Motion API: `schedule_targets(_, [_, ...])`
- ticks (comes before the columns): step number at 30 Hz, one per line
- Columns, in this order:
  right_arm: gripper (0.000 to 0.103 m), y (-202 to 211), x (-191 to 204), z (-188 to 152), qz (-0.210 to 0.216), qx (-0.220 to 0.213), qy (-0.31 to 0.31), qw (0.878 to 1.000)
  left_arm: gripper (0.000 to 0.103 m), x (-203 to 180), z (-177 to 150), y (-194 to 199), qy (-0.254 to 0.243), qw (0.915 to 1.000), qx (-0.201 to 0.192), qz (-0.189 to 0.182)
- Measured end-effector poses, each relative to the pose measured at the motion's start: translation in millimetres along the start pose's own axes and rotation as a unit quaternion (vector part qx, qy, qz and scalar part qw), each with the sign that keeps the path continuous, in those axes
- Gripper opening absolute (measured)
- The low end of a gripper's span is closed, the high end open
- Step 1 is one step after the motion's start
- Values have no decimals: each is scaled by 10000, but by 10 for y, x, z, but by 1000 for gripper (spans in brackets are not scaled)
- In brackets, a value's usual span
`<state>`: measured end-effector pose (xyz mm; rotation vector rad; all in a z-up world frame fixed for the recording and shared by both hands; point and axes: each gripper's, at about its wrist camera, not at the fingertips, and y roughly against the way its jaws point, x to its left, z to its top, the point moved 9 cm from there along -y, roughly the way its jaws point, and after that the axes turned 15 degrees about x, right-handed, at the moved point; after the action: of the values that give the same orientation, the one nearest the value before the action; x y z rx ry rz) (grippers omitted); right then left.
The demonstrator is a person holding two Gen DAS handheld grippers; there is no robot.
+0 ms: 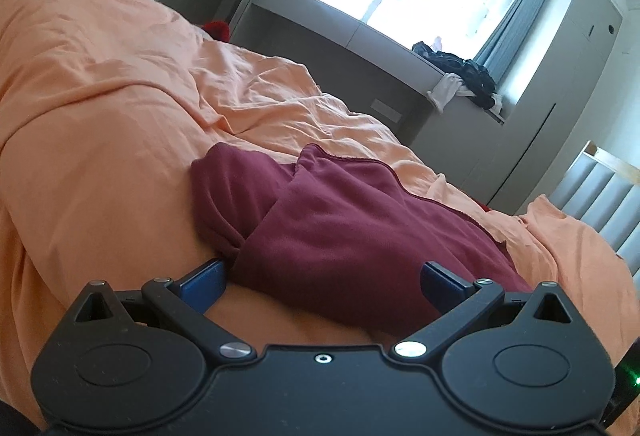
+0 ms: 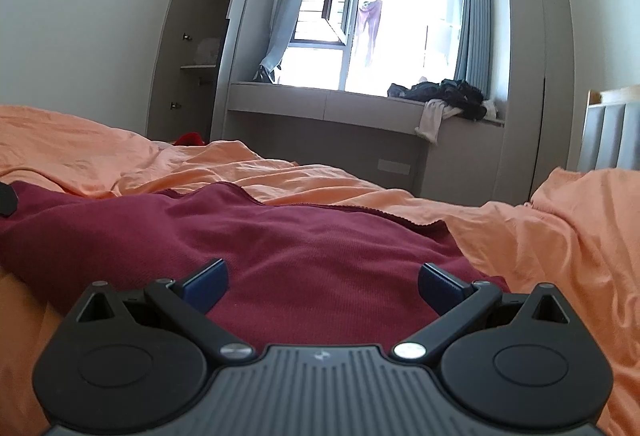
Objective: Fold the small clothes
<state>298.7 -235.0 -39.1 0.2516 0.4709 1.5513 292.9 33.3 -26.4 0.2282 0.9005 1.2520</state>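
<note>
**Maroon garment partly folded on an orange bed**

Nearest the cameras, the left gripper (image 1: 322, 282) and right gripper (image 2: 322, 282) both sit with jaws spread wide, pinching nothing. Just beyond them lies the maroon garment (image 2: 280, 236), resting on the orange bedsheet (image 1: 100, 136). In the left view, one layer of the garment is already laid over another, so folding looks begun but unfinished; further folds seemingly remain. Well behind the garment, a pile of dark clothes (image 2: 444, 94) sits on the window ledge (image 2: 320, 102).
</note>
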Motion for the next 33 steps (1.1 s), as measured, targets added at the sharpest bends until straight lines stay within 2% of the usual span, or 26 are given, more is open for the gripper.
schedule_targets(7, [103, -1, 16, -6, 13, -1, -23, 10000, 103, 14, -13, -6, 113, 9999, 36, -126])
schedule_targets(14, [103, -4, 5, -20, -1, -30, -73, 10000, 103, -73, -117, -71, 60, 9984, 226, -513])
schedule_targets(19, [103, 11, -5, -18, -26, -47, -60, 10000, 103, -240, -77, -323, -70, 9951, 678, -717])
schedule_targets(23, [103, 21, -9, -20, -39, -48, -49, 10000, 103, -185, 102, -514, 294, 9946, 833, -551])
schedule_targets(27, [103, 29, -6, -13, -72, -61, -21, 10000, 103, -124, 322, -625, 699, 9939, 755, -395])
schedule_targets(30, [103, 59, -10, 17, -54, -124, 92, 9999, 102, -99, 340, -623, 701, 9956, 499, -368])
schedule_targets(33, [103, 98, -37, 71, 45, -249, 39, 9997, 102, -106, 310, -574, 495, 9977, 399, -252])
